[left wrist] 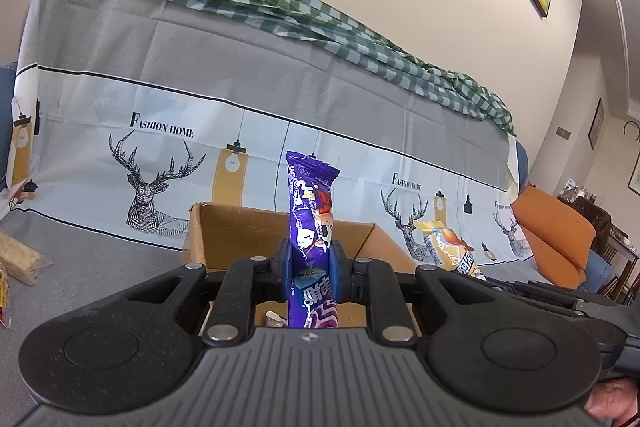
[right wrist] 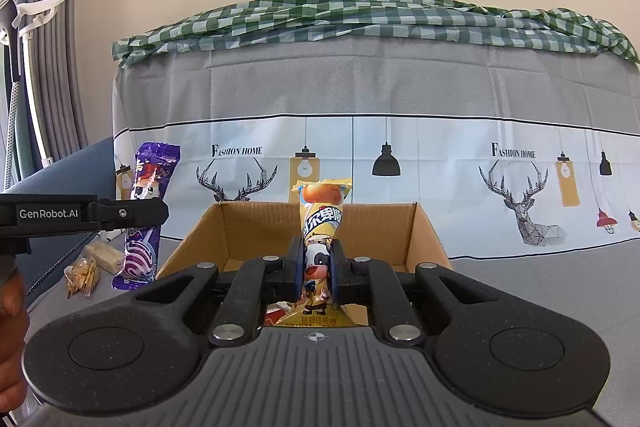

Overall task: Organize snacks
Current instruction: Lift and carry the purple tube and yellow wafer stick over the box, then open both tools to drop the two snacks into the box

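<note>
My left gripper [left wrist: 311, 263] is shut on a purple snack packet [left wrist: 310, 203], held upright over the open cardboard box [left wrist: 236, 223]. My right gripper [right wrist: 316, 269] is shut on a yellow snack packet [right wrist: 322, 215] with a cow print, held upright over the same box [right wrist: 260, 227]. In the left wrist view the yellow packet [left wrist: 448, 247] shows at the right. In the right wrist view the purple packet [right wrist: 150, 211] and the left gripper's arm [right wrist: 84, 215] show at the left. A few wrappers lie in the box bottom [right wrist: 280, 311].
The box sits on a grey cloth-covered surface [right wrist: 540, 287] before a sofa back draped with a deer-print cloth [right wrist: 360, 147] and a green checked cloth [right wrist: 360, 15]. Loose snack packets [right wrist: 92, 267] lie left of the box; they also show in the left wrist view [left wrist: 20, 259]. An orange cushion [left wrist: 556, 235] lies right.
</note>
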`<action>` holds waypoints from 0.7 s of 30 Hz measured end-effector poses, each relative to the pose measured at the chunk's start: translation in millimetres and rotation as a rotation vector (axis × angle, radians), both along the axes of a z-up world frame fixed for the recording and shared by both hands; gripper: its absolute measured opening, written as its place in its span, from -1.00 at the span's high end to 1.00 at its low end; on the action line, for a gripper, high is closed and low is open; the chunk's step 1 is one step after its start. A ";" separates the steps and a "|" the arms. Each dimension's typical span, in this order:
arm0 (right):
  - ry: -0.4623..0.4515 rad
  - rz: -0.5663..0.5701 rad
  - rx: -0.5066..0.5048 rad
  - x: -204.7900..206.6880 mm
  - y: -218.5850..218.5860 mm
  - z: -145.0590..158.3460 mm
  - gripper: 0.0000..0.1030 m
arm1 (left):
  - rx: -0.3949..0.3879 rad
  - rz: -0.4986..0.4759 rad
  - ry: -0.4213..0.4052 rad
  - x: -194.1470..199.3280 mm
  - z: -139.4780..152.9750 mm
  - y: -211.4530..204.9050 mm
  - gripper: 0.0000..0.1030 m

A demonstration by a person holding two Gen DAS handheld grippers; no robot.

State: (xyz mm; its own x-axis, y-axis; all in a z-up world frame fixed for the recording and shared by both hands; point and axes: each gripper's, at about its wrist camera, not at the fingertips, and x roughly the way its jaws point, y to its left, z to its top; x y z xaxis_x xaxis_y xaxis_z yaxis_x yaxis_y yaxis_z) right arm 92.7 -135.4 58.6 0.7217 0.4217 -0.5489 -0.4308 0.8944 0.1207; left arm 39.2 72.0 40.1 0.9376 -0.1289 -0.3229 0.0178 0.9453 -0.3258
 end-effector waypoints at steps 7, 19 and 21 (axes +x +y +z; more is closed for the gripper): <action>-0.002 0.004 0.001 -1.2 0.1 0.4 0.75 | 0.010 -0.013 -0.007 1.5 -0.3 -2.2 0.63; -0.002 0.008 0.002 -1.0 0.3 -0.3 0.75 | 0.020 -0.029 -0.011 1.4 -1.0 -4.9 0.63; -0.001 0.012 0.005 -0.3 1.0 -0.9 0.75 | 0.021 -0.031 -0.011 1.0 -0.9 -5.1 0.63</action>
